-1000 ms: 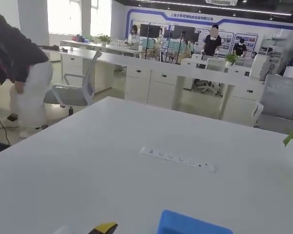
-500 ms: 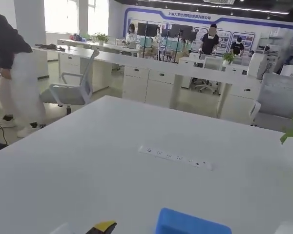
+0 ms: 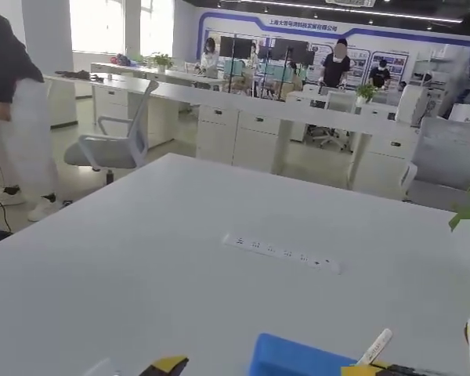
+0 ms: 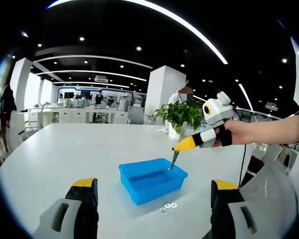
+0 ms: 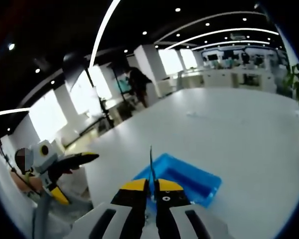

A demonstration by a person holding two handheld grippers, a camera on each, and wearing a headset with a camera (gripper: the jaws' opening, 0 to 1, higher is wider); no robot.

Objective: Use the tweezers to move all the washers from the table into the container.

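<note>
Down low, the left gripper (image 4: 154,185) hangs wide open and empty before the blue rectangular plastic container (image 4: 148,175) on the white table (image 4: 65,154). A few small metal washers (image 4: 168,205) lie just beside its near wall. Rightward, the right gripper (image 4: 189,143) pinches slim metal tweezers (image 4: 175,158), tips at the container's rim.

Blue open container (image 4: 150,180) — three washers (image 4: 168,205) just beside it; tweezers (image 4: 177,150) point down over its rim.

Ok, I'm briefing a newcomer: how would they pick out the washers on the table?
On the white table, find the blue container that the tweezers point into. Just outside its near corner in the left gripper view lie the washers: tiny silver rings, flat on the bare tabletop.
</note>
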